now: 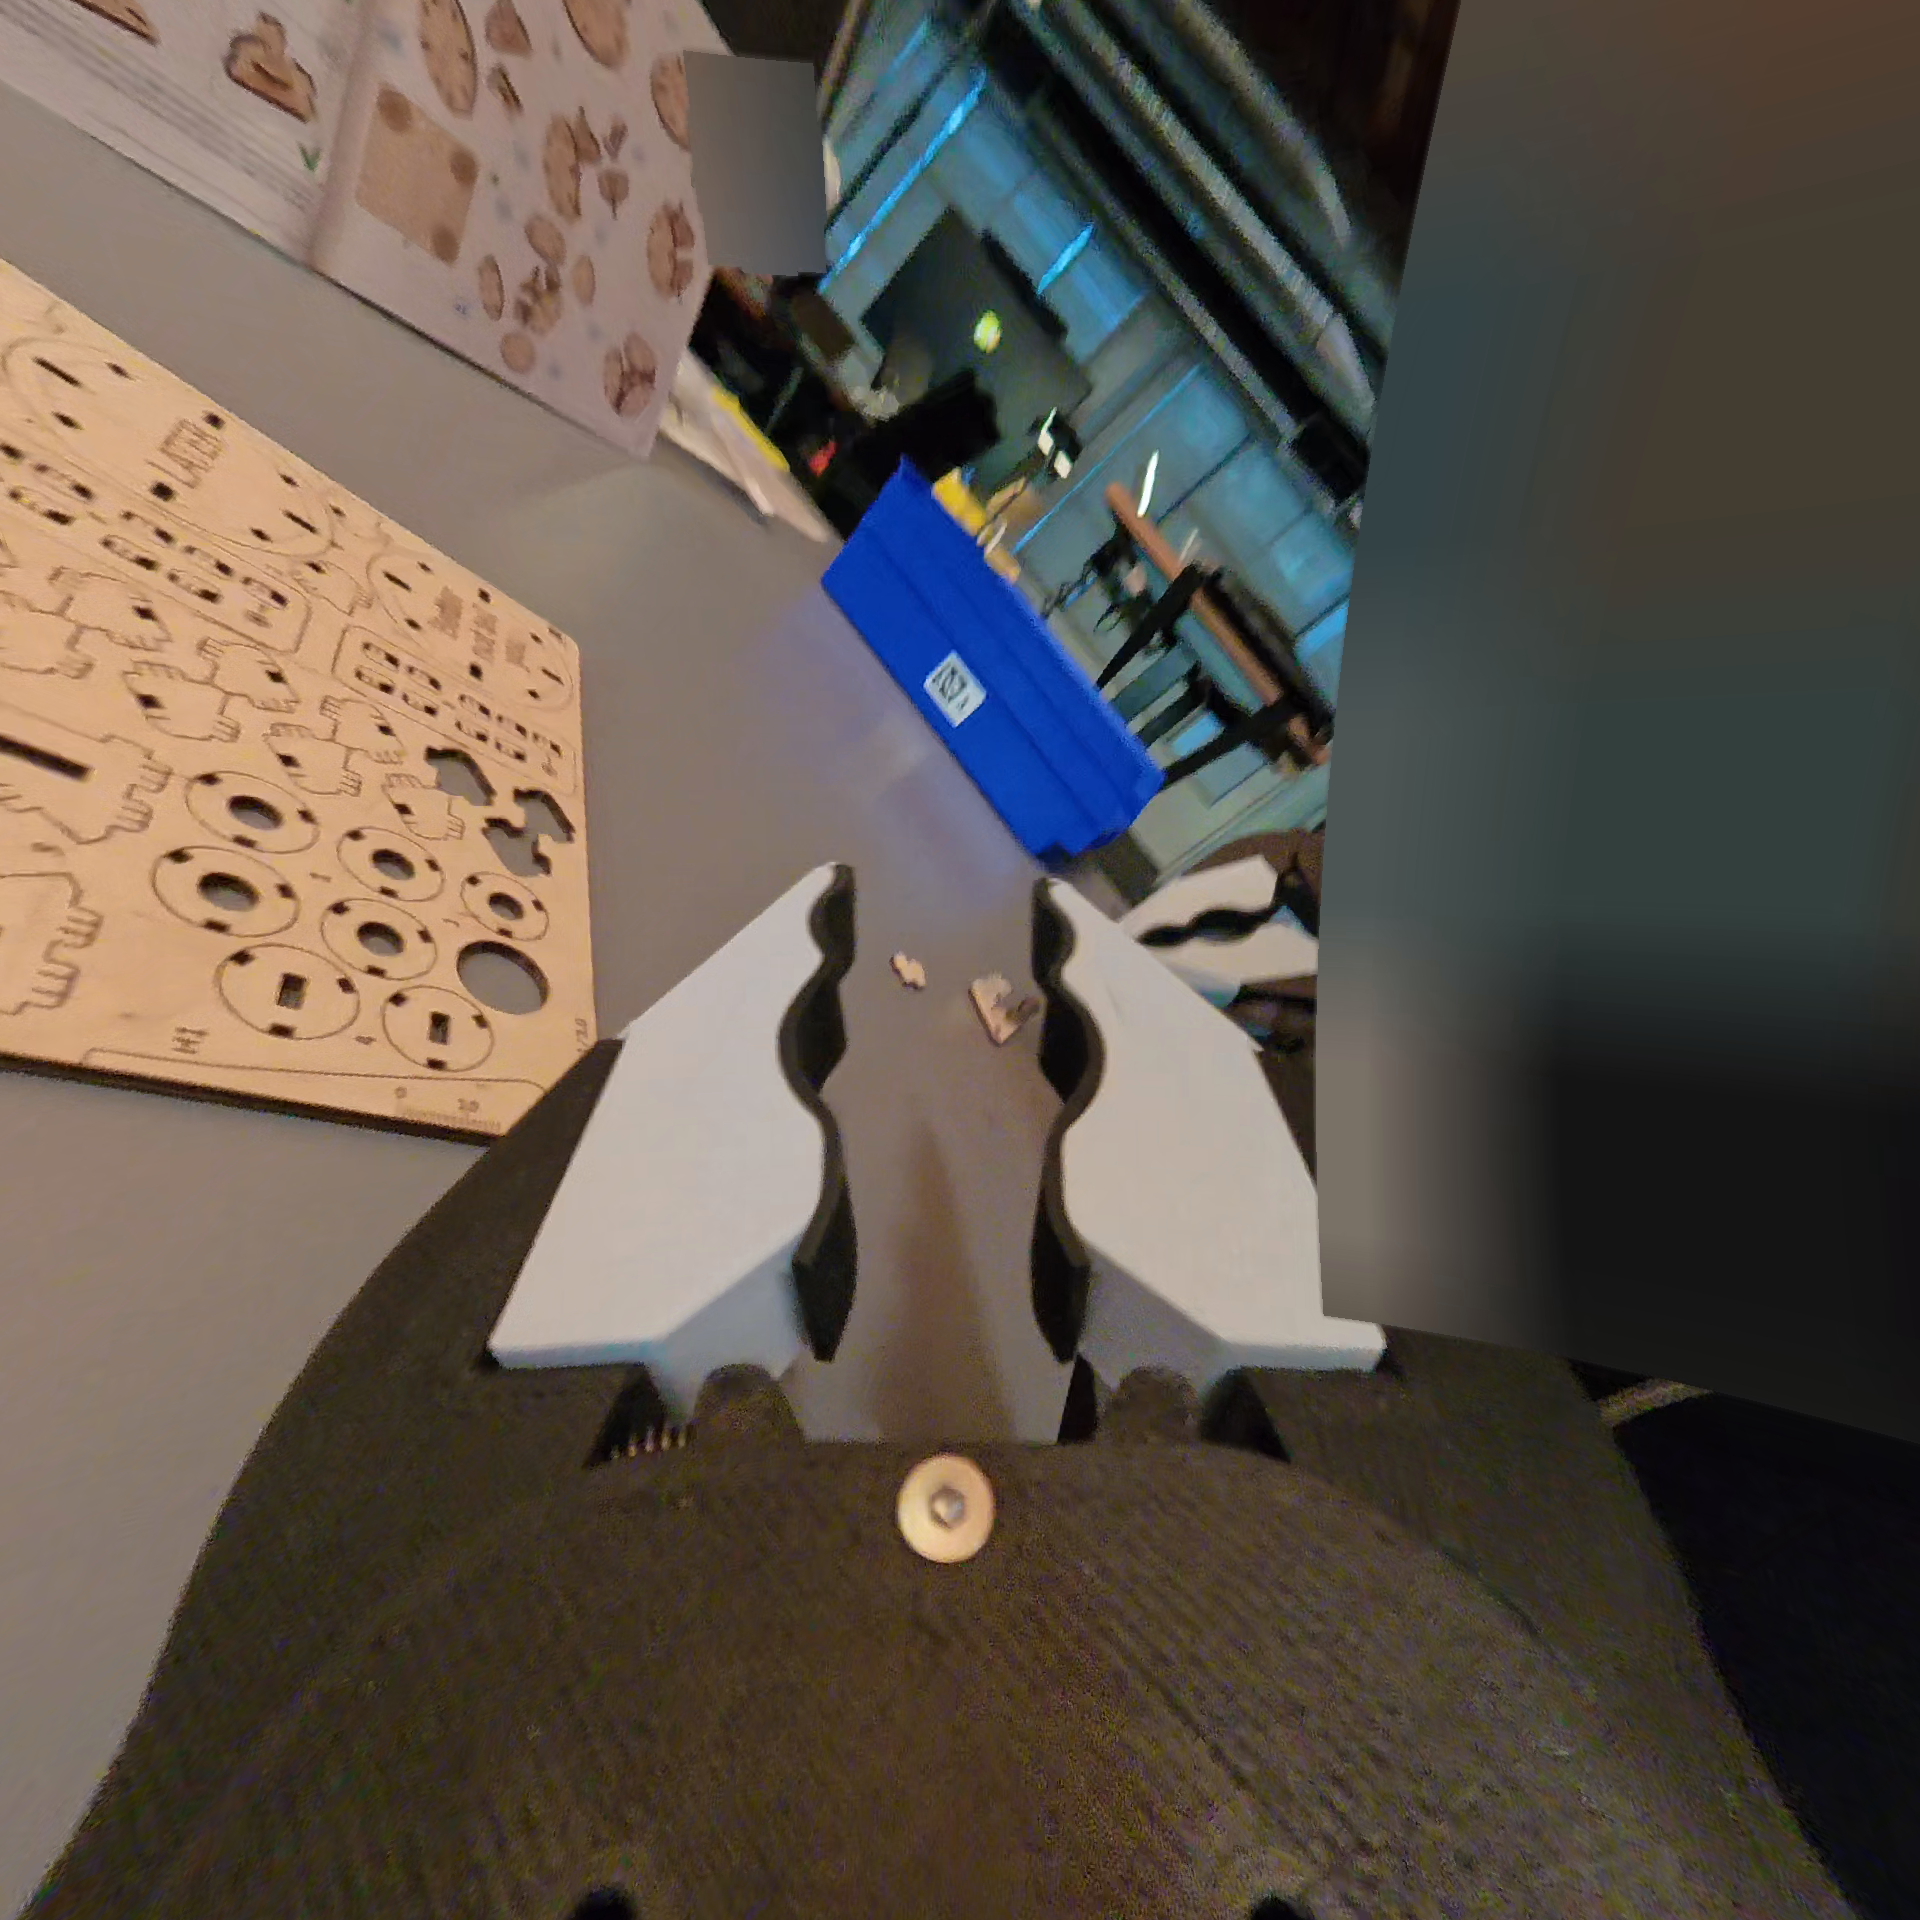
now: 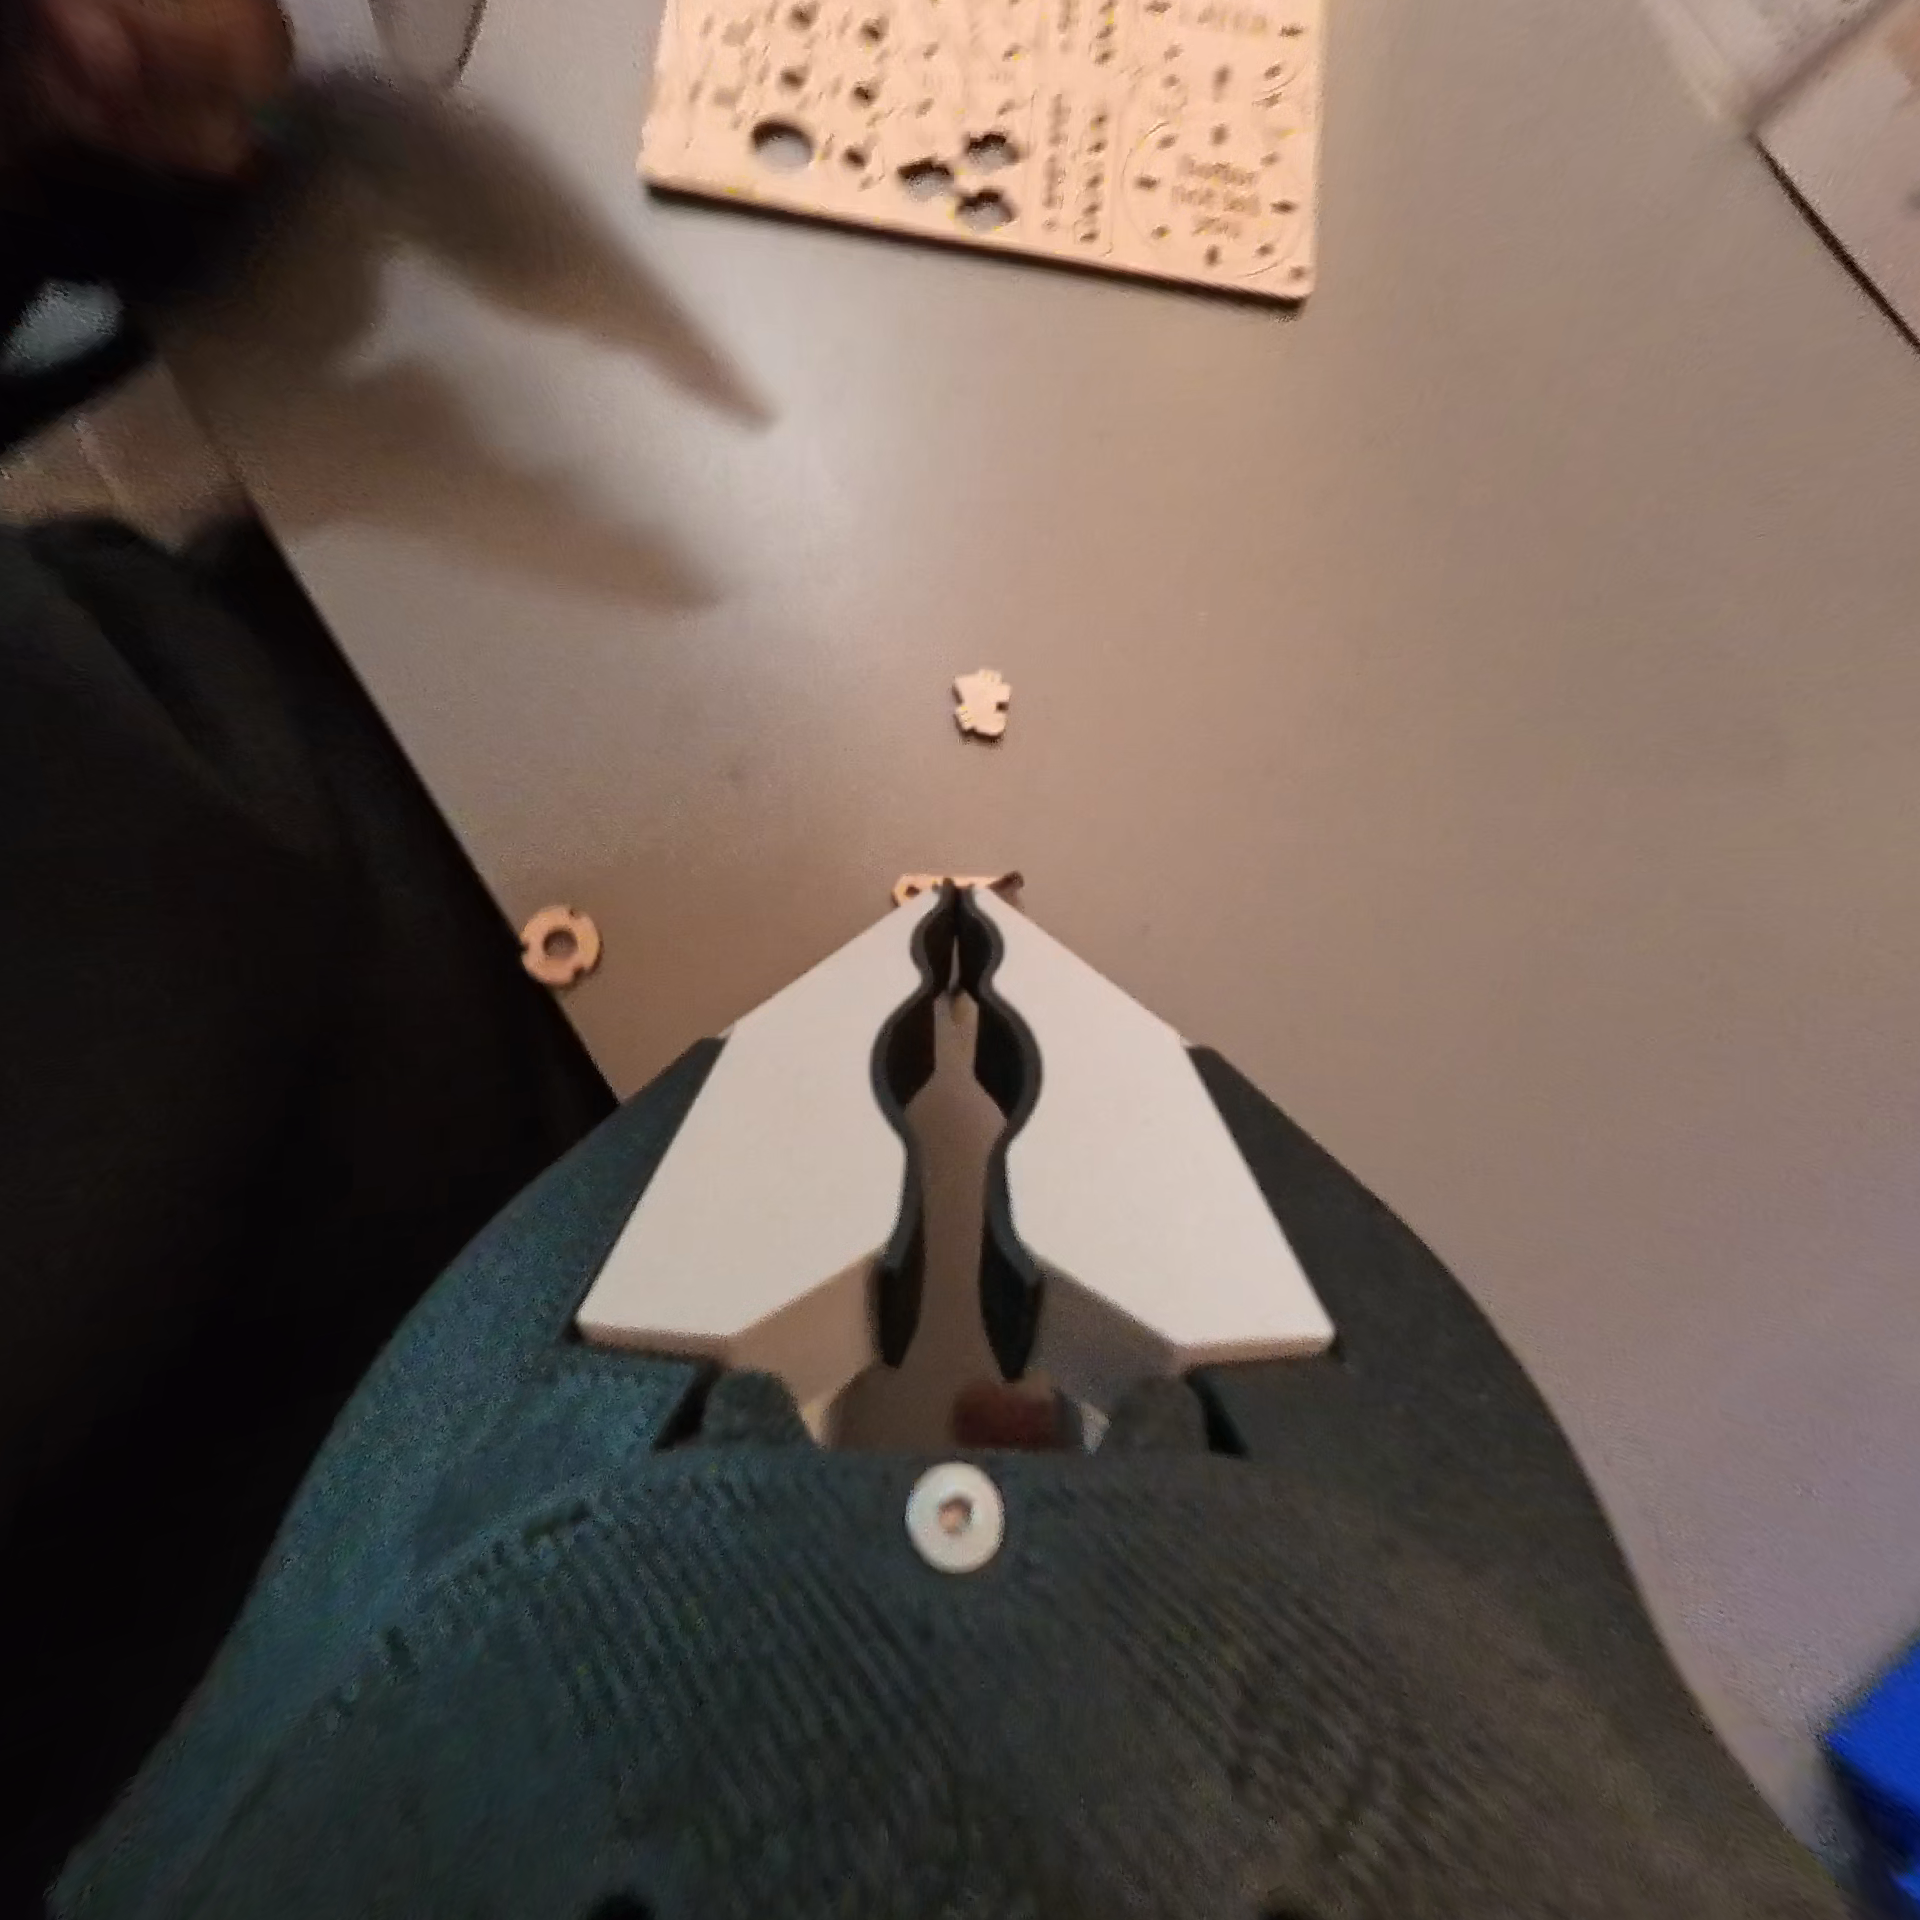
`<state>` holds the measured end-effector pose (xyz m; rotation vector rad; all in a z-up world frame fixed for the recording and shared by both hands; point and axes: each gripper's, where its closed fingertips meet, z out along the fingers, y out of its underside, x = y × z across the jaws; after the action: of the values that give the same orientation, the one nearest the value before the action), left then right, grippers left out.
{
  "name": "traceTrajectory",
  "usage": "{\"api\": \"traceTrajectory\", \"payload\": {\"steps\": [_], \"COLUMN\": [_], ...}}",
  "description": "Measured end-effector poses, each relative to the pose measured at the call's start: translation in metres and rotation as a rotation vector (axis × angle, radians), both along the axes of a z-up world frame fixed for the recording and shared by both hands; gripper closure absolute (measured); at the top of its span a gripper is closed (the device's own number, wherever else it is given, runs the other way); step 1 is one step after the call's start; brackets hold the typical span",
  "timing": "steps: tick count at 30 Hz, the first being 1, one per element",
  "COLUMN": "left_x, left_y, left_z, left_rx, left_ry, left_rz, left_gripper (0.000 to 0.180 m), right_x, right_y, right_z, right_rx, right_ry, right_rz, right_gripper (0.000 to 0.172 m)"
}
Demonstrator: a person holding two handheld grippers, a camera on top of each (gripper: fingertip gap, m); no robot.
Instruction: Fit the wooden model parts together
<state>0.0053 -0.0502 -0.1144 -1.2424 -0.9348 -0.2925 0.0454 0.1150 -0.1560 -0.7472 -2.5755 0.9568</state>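
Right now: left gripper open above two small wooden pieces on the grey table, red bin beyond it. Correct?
Not quite: the bin is blue, not red, as the left wrist view shows. The rest holds: the left gripper is open, with two small wooden pieces on the grey table between its fingers.

The right gripper (image 2: pixel 954 906) has its jaws closed on a small flat wooden piece (image 2: pixel 914 886) at the tips. Ahead lies a wooden cutout (image 2: pixel 983 705) on the grey table (image 2: pixel 1351 727); left, a notched ring (image 2: pixel 560 943); far ahead, a wooden sheet (image 2: pixel 987 145)
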Motion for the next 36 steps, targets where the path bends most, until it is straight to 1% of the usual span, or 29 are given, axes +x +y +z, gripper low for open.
{"api": "traceTrajectory", "payload": {"steps": [2, 3, 6, 8, 9, 11, 12, 13, 14, 15, 16, 17, 19, 20, 21, 23, 25, 26, 28, 29, 31, 32, 33, 34, 36], "left_x": [0.009, 0.014, 0.015, 0.011, 0.007, -0.005, -0.016, -0.025, -0.03, -0.034, -0.036, -0.036, -0.037, -0.038, -0.042, -0.053, -0.051, -0.047, -0.032, -0.028, -0.011, -0.002, 0.008, 0.017, 0.029], "left_y": [0.014, 0.023, 0.046, 0.058, 0.062, 0.062, 0.055, 0.048, 0.046, 0.043, 0.045, 0.049, 0.061, 0.065, 0.066, 0.065, 0.08, 0.091, 0.114, 0.118, 0.129, 0.133, 0.137, 0.14, 0.147], "left_z": [-0.005, -0.007, -0.017, -0.023, -0.025, -0.026, -0.023, -0.014, -0.004, 0.002, 0.004, 0.006, 0.005, -0.001, -0.006, -0.008, -0.008, -0.008, -0.009, -0.014, -0.027, -0.034, -0.043, -0.05, -0.054], "left_rx": [-0.131, -0.194, -0.338, -0.425, -0.479, -0.604, -0.669, -0.685, -0.677, -0.681, -0.69, -0.684, -0.661, -0.678, -0.704, -0.776, -0.797, -0.773, -0.693, -0.684, -0.701, -0.728, -0.762, -0.789, -0.798], "left_ry": [0.034, 0.053, 0.037, 0.041, 0.066, 0.151, 0.197, 0.243, 0.293, 0.319, 0.333, 0.334, 0.293, 0.239, 0.208, 0.241, 0.328, 0.349, 0.335, 0.297, 0.262, 0.252, 0.242, 0.235, 0.237], "left_rz": [-0.042, -0.064, -0.033, -0.01, 0.012, 0.097, 0.196, 0.292, 0.349, 0.382, 0.371, 0.337, 0.26, 0.223, 0.224, 0.287, 0.252, 0.225, 0.137, 0.121, 0.005, -0.047, -0.109, -0.161, -0.214], "left_gripper": [0.173, 0.18, 0.18, 0.18, 0.18, 0.18, 0.18, 0.18, 0.18, 0.18, 0.18, 0.18, 0.18, 0.18, 0.18, 0.18, 0.18, 0.18, 0.18, 0.18, 0.18, 0.18, 0.18, 0.18, 0.18], "right_x": [-0.007, -0.01, -0.015, -0.017, -0.022, -0.029, -0.03, -0.03, -0.03, -0.031, -0.031, -0.032, -0.035, -0.038, -0.043, -0.049, -0.053, -0.055, -0.05, -0.044, -0.029, -0.021, -0.014, -0.006, 0.005], "right_y": [0.005, 0.009, 0.015, 0.019, 0.022, 0.027, 0.026, 0.025, 0.026, 0.026, 0.027, 0.029, 0.031, 0.033, 0.036, 0.039, 0.042, 0.046, 0.051, 0.048, 0.038, 0.032, 0.027, 0.022, 0.018], "right_z": [0.001, 0.003, 0.009, 0.001, -0.001, 0.0, 0.002, 0.005, 0.009, 0.011, 0.012, 0.011, 0.012, 0.014, 0.017, 0.024, 0.029, 0.025, 0.004, -0.005, -0.008, -0.005, -0.003, -0.003, -0.008], "right_rx": [-0.051, -0.049, -0.031, 0.024, 0.043, 0.03, -0.01, -0.059, -0.102, -0.13, -0.132, -0.106, -0.026, 0.022, 0.065, 0.139, 0.208, 0.245, 0.287, 0.246, 0.072, -0.024, -0.102, -0.162, -0.21], "right_ry": [0.031, 0.066, 0.175, 0.201, 0.239, 0.291, 0.297, 0.293, 0.287, 0.282, 0.283, 0.294, 0.358, 0.411, 0.476, 0.592, 0.684, 0.683, 0.551, 0.463, 0.303, 0.217, 0.131, 0.04, -0.124], "right_rz": [-0.048, -0.05, 0.005, 0.046, 0.023, -0.016, -0.028, -0.038, -0.049, -0.051, -0.043, -0.027, -0.006, -0.015, -0.042, -0.079, -0.097, -0.109, -0.101, -0.084, -0.054, -0.033, -0.01, 0.02, 0.05], "right_gripper": [0.172, 0.172, 0.172, 0.172, 0.172, 0.158, 0.145, 0.143, 0.149, 0.159, 0.168, 0.172, 0.172, 0.172, 0.172, 0.172, 0.172, 0.172, 0.172, 0.172, 0.169, 0.172, 0.169, 0.163, 0.154]}}
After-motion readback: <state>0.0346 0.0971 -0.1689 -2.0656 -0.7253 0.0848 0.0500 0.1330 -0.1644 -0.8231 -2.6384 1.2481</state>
